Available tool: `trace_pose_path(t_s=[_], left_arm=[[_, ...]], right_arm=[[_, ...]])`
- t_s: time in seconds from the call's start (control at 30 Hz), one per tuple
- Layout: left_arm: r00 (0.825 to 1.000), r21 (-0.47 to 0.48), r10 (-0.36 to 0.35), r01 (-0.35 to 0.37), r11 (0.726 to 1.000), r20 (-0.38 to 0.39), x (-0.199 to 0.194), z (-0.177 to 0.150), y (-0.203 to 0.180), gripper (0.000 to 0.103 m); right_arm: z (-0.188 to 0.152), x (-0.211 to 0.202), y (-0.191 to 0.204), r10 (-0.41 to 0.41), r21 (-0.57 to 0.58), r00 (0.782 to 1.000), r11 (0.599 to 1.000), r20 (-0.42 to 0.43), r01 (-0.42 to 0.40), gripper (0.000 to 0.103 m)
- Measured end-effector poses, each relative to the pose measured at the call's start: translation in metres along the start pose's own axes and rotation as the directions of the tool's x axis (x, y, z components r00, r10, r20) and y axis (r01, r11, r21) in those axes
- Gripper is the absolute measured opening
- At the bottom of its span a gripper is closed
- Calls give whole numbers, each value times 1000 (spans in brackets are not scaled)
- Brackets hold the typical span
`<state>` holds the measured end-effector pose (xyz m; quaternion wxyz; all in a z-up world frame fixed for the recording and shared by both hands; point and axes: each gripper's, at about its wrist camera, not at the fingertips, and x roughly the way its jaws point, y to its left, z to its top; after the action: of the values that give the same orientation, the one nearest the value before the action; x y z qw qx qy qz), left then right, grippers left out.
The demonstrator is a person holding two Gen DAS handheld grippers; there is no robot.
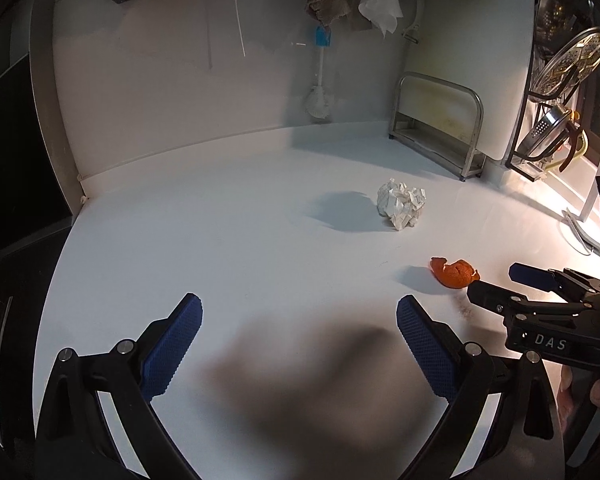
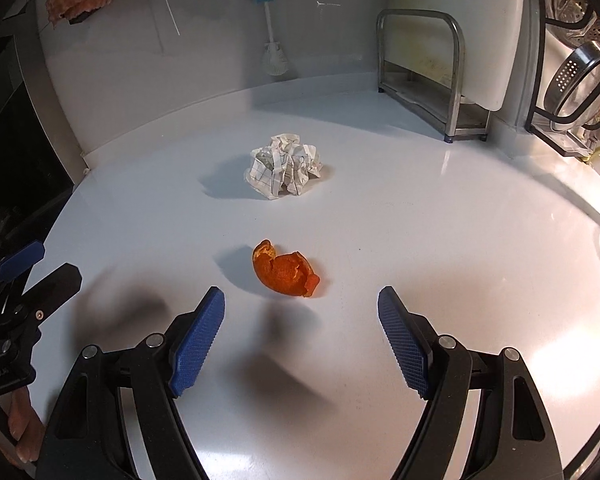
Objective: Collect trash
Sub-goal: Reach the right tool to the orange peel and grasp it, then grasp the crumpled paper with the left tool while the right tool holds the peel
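One orange peel [image 2: 284, 270], one crumpled paper ball [image 2: 284, 171] on white tabletop [image 2: 419, 208]; kitchen wall behind. Left tongs [image 1: 299, 320], right tongs [image 2: 301, 312] wide, empty.

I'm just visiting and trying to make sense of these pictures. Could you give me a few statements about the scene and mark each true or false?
1. The orange peel lies on the white counter, just ahead of the right gripper. True.
2. The right gripper is clamped on the orange peel. False: it is open and the peel lies untouched ahead of its fingers.
3. The crumpled paper lies farther from the right gripper than the peel does. True.
4. The left gripper holds the crumpled paper. False: it is open and empty, and the paper sits alone on the counter.
5. A metal rack stands at the back right of the counter. True.
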<state>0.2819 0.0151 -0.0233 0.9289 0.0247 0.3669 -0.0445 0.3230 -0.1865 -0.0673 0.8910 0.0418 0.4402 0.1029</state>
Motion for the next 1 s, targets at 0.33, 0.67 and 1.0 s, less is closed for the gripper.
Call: trace_pose_path(t_s=[0.33,0.67,1.0], left_arm=[[1000,-25,-18,18,1000,-14,2,-1,3,96],[1000,-23,-13,13,1000,-24,5,-2,3,96],[999,26,-15,16,1000,-50,14,2,-19,96]], right_arm=[[12,32,2,-4,-14,997,1000,-76,3,75],[14,38,10,-21,-86,998,996,-57,17,40],[14,27,-16,53,-25,998,998,-18,-53,21]])
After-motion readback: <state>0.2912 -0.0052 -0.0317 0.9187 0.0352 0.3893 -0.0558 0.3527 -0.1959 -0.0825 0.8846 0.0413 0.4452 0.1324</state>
